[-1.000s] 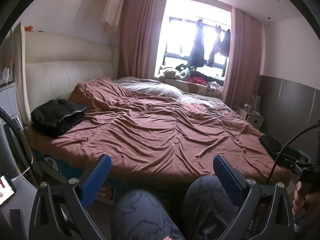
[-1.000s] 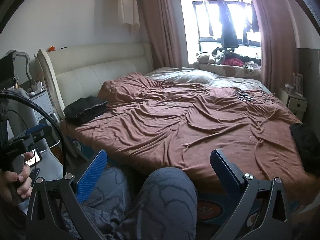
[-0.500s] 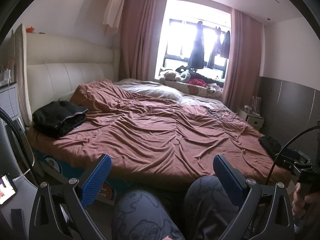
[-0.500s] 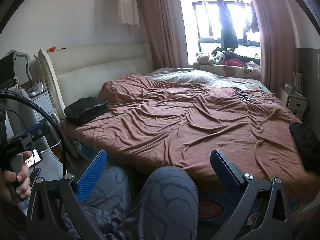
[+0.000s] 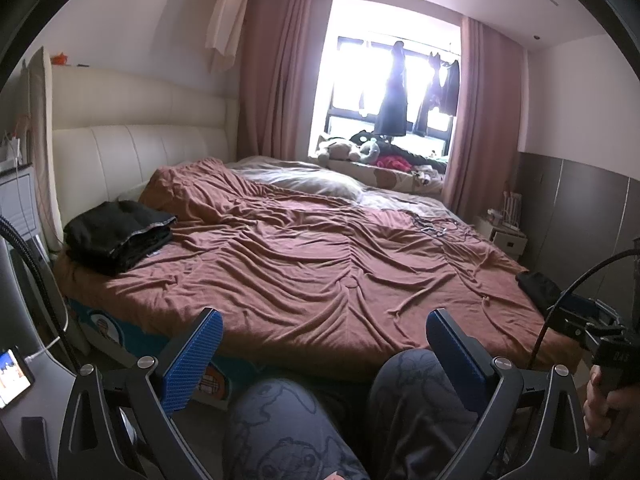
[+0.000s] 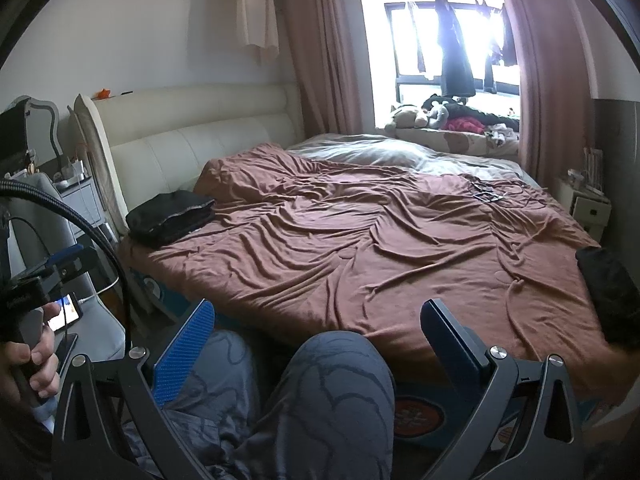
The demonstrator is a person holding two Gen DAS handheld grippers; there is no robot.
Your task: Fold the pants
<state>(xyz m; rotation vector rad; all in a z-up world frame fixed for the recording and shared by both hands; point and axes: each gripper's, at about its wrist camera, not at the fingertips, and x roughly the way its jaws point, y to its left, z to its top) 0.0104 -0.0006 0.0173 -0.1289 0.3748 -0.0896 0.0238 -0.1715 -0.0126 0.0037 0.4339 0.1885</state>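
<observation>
Nothing has shifted visibly since the earlier frames. Folded black pants (image 5: 118, 238) lie on the bed (image 5: 320, 272) at 10 o'clock, long axis running roughly 8-to-2 o'clock; which end is the waist cannot be told. Left tool (image 5: 324, 354) and right tool (image 6: 318, 342) hover level over the person's knees (image 6: 340, 396), both released, fingers spread, empty.

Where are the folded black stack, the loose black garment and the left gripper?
folded black stack (image 5: 120, 234), left wrist view, top of the pile.
loose black garment (image 6: 608, 286), right wrist view, middle of the dark cloth.
left gripper (image 5: 324, 354), left wrist view, midway between open fingertips.
</observation>
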